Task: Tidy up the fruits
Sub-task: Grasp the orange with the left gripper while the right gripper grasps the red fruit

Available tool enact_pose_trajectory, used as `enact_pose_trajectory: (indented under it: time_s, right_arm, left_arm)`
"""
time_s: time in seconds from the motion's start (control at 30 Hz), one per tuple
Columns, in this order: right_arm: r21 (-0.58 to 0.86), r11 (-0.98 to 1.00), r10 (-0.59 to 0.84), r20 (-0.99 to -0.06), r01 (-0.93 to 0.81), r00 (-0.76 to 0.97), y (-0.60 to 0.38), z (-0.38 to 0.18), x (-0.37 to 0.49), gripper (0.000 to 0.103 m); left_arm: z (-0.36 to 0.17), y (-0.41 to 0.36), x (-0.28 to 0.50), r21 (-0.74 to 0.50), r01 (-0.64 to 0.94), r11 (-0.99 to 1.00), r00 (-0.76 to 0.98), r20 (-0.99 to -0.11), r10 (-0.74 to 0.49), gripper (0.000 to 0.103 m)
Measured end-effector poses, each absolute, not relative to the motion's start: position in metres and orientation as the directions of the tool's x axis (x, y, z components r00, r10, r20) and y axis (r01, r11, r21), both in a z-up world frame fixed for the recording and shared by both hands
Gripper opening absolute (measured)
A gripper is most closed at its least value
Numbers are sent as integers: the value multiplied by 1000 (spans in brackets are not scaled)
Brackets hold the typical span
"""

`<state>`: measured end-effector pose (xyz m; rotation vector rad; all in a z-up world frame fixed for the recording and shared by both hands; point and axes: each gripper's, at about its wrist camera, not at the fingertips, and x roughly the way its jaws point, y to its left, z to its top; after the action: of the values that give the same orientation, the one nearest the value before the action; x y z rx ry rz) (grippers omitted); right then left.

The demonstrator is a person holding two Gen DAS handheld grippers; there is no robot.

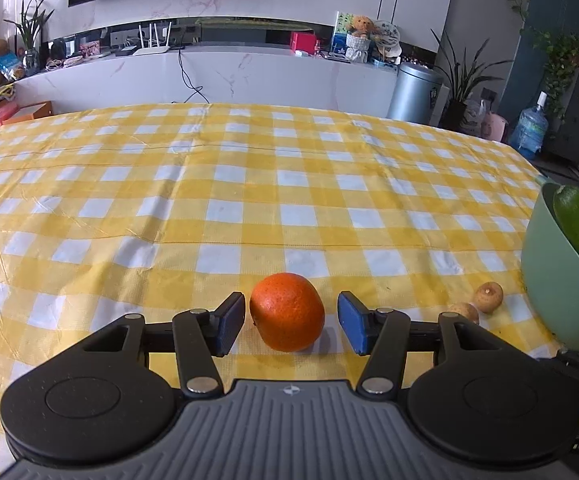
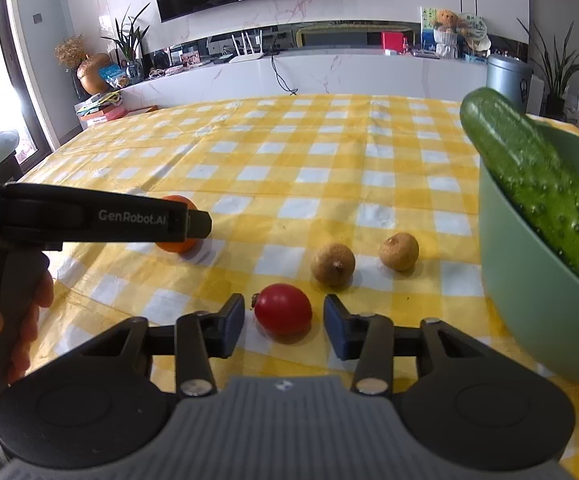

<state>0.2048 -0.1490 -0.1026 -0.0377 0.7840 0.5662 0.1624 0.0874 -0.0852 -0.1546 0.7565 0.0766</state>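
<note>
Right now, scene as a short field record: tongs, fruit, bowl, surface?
left tongs: open, pads either side of the orange, small gaps showing
right tongs: open, flanking the red tomato, not touching
loose fruit: two brown round fruits on the cloth
bowl: green, holds a cucumber leaning over the rim
surface: yellow checked tablecloth

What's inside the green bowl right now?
A cucumber leans in the bowl, its end sticking out over the rim. The bowl's wall hides the bottom, so anything else inside can't be seen.
</note>
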Motion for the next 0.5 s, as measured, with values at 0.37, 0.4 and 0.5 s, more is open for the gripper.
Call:
enact_pose_trajectory:
  time_s: [0.37, 0.4, 0.5]
  right_arm:
    - [166, 851, 465, -679, -497, 568, -148, -104, 204, 30]
    - [167, 851, 465, -679, -497, 568, -148, -104, 204, 30]
    - [167, 852, 465, -678, -496, 570, -149, -103, 204, 29]
  left_arm:
    - [-90, 85, 165, -86, -129, 988, 717, -697, 33, 47]
    - [-90, 84, 165, -83, -128, 988, 717, -696, 34, 46]
    - [-89, 84, 164, -80, -132, 988, 716, -697, 39, 46]
